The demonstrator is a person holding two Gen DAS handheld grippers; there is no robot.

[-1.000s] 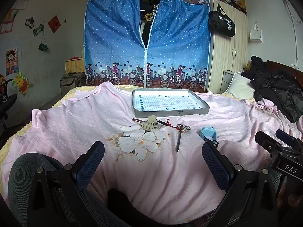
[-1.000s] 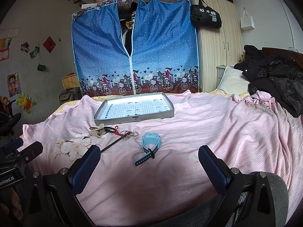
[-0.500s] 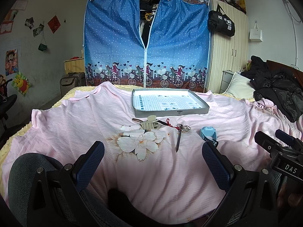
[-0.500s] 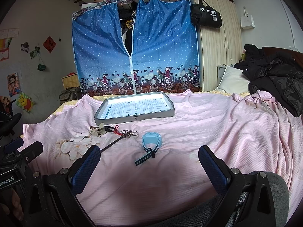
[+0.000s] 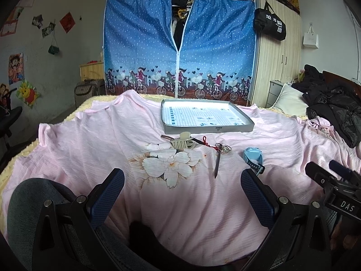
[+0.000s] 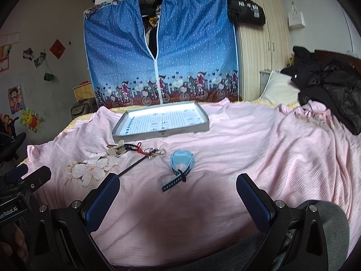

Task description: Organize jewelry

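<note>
With both the left tool [image 5: 182, 195] and right tool [image 6: 178, 199] spread empty, the light, floppy blue watch [image 6: 181, 161] at 12 o'clock on the bed [image 6: 248, 158] is best pinched at its stiff case.

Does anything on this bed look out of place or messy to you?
Yes. The grey tray holds nothing, while the small items lie loose on the pink sheet in front of it: a cream hair clip, a red cord with rings, a thin dark stick, and a blue watch with its strap sprawled. Both grippers hang open, untouched.
</note>
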